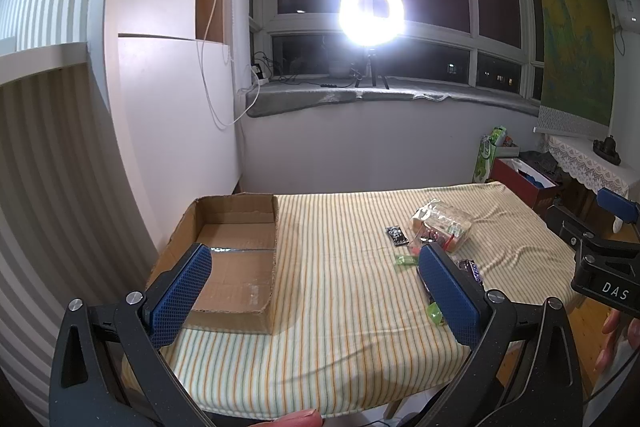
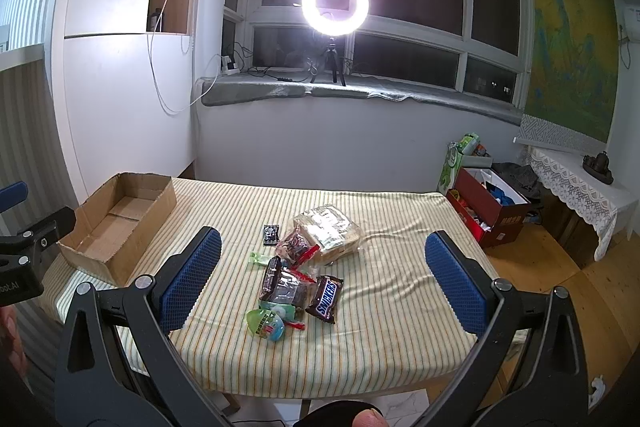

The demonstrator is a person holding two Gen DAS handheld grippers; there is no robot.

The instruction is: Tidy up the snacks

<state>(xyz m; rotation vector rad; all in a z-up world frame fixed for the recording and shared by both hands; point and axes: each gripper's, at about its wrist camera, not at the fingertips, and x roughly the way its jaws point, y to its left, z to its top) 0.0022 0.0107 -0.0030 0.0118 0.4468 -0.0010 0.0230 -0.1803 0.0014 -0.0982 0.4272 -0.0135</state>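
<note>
Both grippers, left [image 1: 316, 291] and right [image 2: 324, 279], hold fingers wide, empty. Snickers bar [image 2: 326, 298] lies mid-table [image 2: 400, 355], long axis toward 1 o'clock; cardboard box [image 2: 120, 227] at 10 o'clock, long axis toward 1 o'clock.

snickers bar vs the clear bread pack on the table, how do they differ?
The Snickers bar is dark brown and opaque with white lettering; the bread pack is clear, showing pale slices. The Snickers bar is smaller and lies nearer the camera; the bread pack is bulkier and farther back. Both lie on the striped tablecloth, outside the cardboard box, untouched by the tongs.
</note>
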